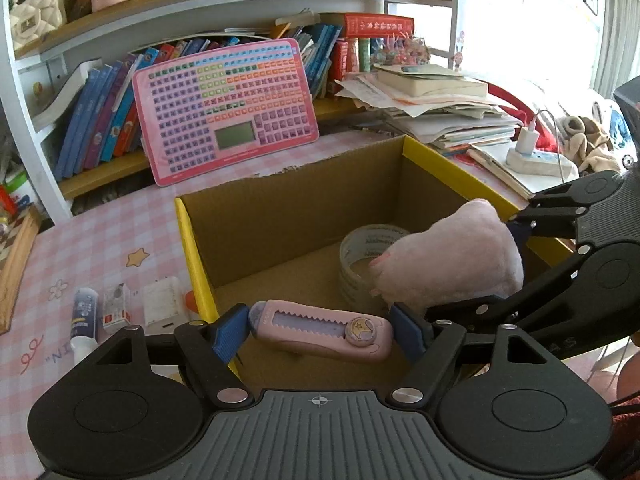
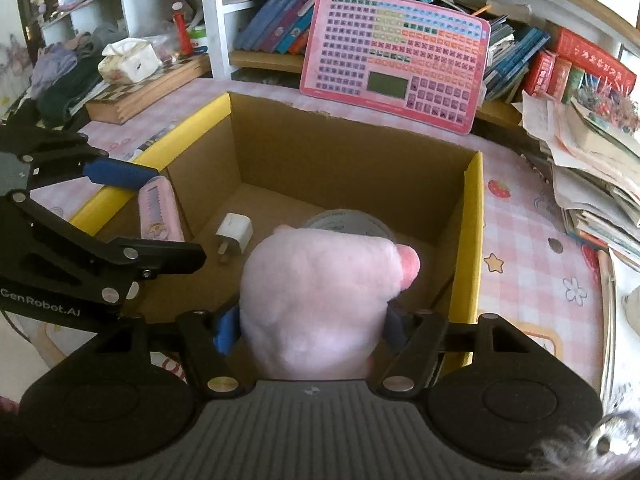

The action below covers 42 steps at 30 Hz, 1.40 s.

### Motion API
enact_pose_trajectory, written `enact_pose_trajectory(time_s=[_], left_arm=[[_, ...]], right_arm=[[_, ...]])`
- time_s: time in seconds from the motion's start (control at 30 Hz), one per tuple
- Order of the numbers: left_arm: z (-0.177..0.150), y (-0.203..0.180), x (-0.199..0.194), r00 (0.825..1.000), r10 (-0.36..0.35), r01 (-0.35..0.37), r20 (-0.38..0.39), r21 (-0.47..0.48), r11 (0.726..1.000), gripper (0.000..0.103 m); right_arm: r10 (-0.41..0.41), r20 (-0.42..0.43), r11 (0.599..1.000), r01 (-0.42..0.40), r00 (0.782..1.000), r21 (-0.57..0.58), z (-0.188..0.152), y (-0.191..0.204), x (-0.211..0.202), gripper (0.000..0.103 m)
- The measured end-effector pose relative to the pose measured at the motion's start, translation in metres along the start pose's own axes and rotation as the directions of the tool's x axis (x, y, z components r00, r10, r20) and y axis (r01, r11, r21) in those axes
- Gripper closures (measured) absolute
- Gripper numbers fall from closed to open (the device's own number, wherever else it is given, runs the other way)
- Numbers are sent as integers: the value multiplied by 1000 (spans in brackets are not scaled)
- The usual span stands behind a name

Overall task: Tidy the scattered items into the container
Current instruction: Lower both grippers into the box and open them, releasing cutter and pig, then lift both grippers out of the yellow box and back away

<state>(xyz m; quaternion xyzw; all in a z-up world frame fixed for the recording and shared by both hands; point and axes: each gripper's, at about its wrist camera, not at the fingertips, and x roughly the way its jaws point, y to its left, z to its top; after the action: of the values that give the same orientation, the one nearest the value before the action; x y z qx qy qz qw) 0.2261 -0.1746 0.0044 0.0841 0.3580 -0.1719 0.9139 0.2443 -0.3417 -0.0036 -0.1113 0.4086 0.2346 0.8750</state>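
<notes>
- While both grippers hang over the open cardboard box [image 1: 304, 216], each one has something pink between its fingers.
- Left gripper [image 1: 320, 330] has a pink utility knife [image 1: 322, 330] lying crosswise between its blue pads, one end against each pad, so it's clamped on it lengthwise, just above the box's near corner.
- Right gripper [image 2: 312, 326] has a pink plush toy [image 2: 320, 300] between its fingers. The plush fills the gap, but whether the pads actually squeeze it I can't tell.
- The plush sits low inside the box, right over a roll of clear tape [image 1: 366, 256] standing on the box floor.
- From the right wrist view there's also a white plug adapter [image 2: 234, 236] on the box floor, near the left wall.
- Still out on the pink checked tablecloth [image 1: 100, 240], just left of the box: a white tube [image 1: 85, 320], a small white pack with a red end [image 1: 115, 306] and a white charger block [image 1: 162, 306], all side by side.
- Behind the box a pink keyboard-style learning pad [image 1: 226, 110] leans against the bookshelf.
</notes>
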Motion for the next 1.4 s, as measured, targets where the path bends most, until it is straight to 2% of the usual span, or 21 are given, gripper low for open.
enact_pose_trajectory(time_s=[0.1,0.33,0.57,0.8,0.93,1.2,1.4], left_arm=[[0,0,-2,1000,10,-9,5,-11,1000,20],[2,-5,-24,995,45,-41,92,-43,998,9],[-4,-16,-52,980,68,-49,189,-107,993,3],[-7,-23,-62,972,101,-78,210,-117,990,1],[-12,-23,-63,969,126,-94,211,-155,983,1],[-21,-25,-66,962,183,-144,201,-191,971,1],[-26,-26,-71,962,200,-167,186,-177,970,1]], right_arm=[[-18,11,1000,18,1000,18,-2,-3,-4,30],[-37,83,997,31,996,76,-7,-5,-26,20],[-64,160,995,49,985,91,-12,0,-52,17],[-85,179,991,64,980,119,-21,6,-60,16],[-93,186,990,72,978,119,-25,7,-64,16],[-139,221,982,105,965,158,-35,12,-72,14],[-188,241,970,142,952,196,-43,18,-80,12]])
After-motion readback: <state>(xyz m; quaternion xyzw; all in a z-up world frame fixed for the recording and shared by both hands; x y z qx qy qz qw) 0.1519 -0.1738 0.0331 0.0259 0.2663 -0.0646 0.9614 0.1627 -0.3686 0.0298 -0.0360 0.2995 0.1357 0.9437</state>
